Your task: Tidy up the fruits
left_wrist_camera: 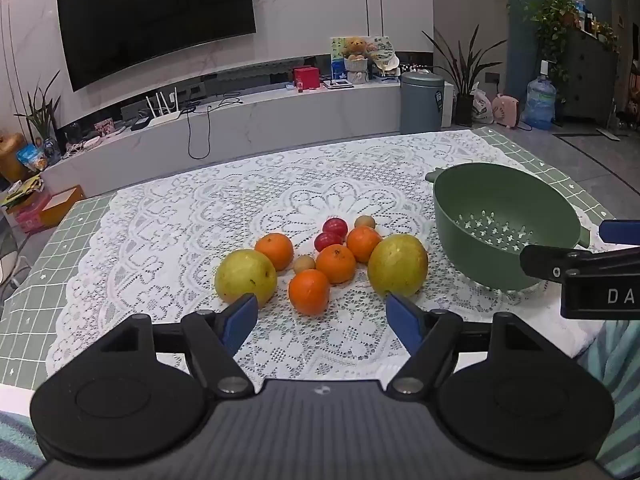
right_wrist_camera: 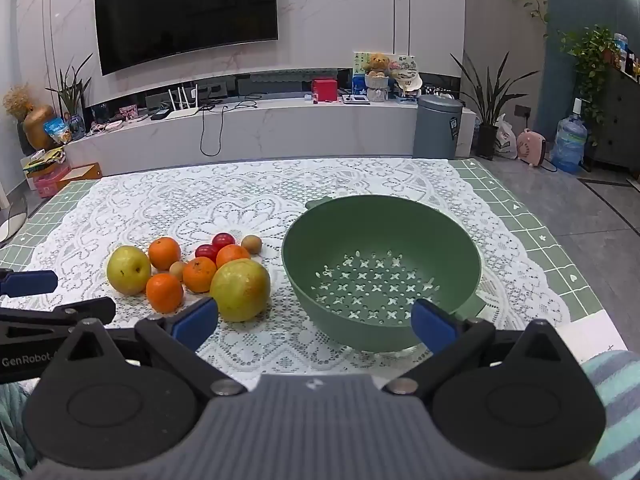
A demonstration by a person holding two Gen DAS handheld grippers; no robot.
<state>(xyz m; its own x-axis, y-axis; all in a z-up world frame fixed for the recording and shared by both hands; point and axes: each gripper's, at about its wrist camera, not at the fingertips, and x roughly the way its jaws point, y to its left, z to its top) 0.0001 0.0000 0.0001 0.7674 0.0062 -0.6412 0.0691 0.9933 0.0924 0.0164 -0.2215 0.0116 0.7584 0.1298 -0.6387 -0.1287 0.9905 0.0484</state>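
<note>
The widest thing in front of me is the table under its white lace cloth (right_wrist_camera: 248, 208), laid over a green checked cover (left_wrist_camera: 44, 248). On it, to the right, sits the round dark-green plastic colander (right_wrist_camera: 456, 256) with cross-shaped holes in its floor and small handles at the rim; I see nothing inside it.

All the fruit lies on the lace to the left of the colander, gathered in one loose cluster. Largest are the two yellow-green pears: one at the cluster's left (left_wrist_camera: 245, 278), the other at its right (left_wrist_camera: 398, 265), the piece nearest the colander yet apart from its wall. Between them I count four oranges: near one (left_wrist_camera: 309, 292), middle one (left_wrist_camera: 335, 263), right one (left_wrist_camera: 363, 243), and one at the back left (left_wrist_camera: 274, 251). Behind those are two small dark-red plums (left_wrist_camera: 335, 227), touching each other. Smallest are two little brown round fruits, one among the oranges (left_wrist_camera: 304, 264), one at the far edge (left_wrist_camera: 365, 222).

My left gripper (left_wrist_camera: 322, 318) hovers over the near edge of the cluster, blue-padded fingers spread wide around nothing. My right gripper (right_wrist_camera: 314, 318) hangs before the colander's near rim, spread just as wide and holding nothing.
</note>
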